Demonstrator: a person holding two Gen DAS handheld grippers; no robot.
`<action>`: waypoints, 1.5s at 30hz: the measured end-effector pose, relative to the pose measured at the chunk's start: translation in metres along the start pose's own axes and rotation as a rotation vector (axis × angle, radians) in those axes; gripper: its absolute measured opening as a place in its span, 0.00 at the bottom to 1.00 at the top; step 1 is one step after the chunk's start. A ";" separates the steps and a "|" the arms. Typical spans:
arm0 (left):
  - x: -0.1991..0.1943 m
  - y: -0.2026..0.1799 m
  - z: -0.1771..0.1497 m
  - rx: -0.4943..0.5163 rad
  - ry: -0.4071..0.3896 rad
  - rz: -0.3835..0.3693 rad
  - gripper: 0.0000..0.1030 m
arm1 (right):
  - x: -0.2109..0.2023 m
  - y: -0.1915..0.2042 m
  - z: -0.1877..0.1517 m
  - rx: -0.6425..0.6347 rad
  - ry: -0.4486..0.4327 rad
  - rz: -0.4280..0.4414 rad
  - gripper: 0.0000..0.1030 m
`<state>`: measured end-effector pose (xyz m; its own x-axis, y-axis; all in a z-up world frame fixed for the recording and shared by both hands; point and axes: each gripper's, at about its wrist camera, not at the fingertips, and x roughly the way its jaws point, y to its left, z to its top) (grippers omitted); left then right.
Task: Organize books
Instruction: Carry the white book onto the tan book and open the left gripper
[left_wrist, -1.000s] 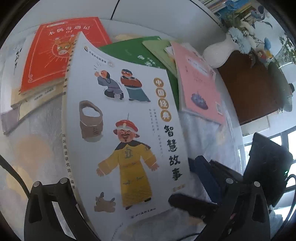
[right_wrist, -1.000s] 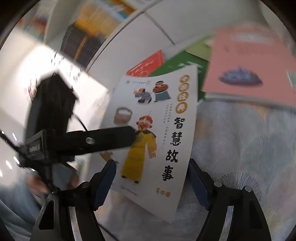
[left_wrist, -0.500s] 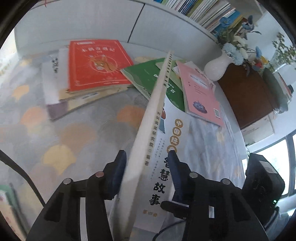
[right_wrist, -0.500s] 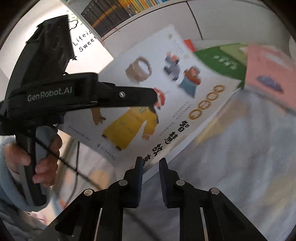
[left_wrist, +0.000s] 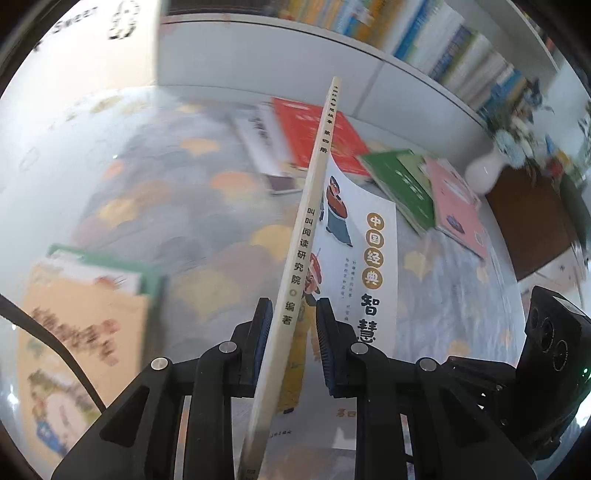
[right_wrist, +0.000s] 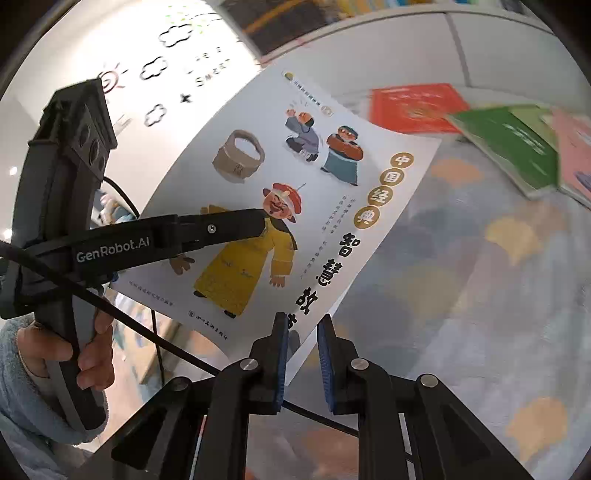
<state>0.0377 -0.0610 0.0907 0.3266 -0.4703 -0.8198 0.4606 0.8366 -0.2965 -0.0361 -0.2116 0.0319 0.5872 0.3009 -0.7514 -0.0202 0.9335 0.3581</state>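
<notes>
A white storybook (left_wrist: 373, 236) with a yellow-robed cartoon figure is held up off the table, spine toward the left wrist camera. My left gripper (left_wrist: 291, 325) is shut on its spine end, a blue pad on each side. In the right wrist view the same book (right_wrist: 295, 177) tilts across the frame. One black finger (right_wrist: 236, 227) of the left gripper lies on its cover. My right gripper (right_wrist: 303, 332) is shut on the book's lower edge. A person's hand (right_wrist: 92, 354) holds the left gripper's handle.
A red book (left_wrist: 310, 133), a green book (left_wrist: 399, 181) and a pink book (left_wrist: 458, 210) lie at the back of the leaf-patterned tablecloth (left_wrist: 184, 221). A beige-covered stack (left_wrist: 85, 317) sits at lower left. A white vase (left_wrist: 484, 170) and a bookshelf (left_wrist: 443, 44) stand behind.
The book has gone from lying cover-up to standing on edge in the air. Both grippers have closed on it. Both views have swung left, bringing the beige stack into sight.
</notes>
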 end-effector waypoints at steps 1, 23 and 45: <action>-0.006 0.006 -0.002 -0.007 -0.004 0.010 0.20 | 0.002 0.008 0.001 -0.013 0.002 0.013 0.16; -0.079 0.180 -0.066 -0.327 -0.008 0.236 0.21 | 0.114 0.167 0.011 -0.256 0.135 0.172 0.16; -0.057 0.194 -0.061 -0.134 0.096 0.564 0.53 | 0.131 0.181 -0.018 -0.287 0.226 0.042 0.40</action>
<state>0.0585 0.1454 0.0503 0.4115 0.0799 -0.9079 0.1273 0.9813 0.1441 0.0230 0.0000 -0.0122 0.3884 0.3461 -0.8540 -0.2859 0.9263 0.2454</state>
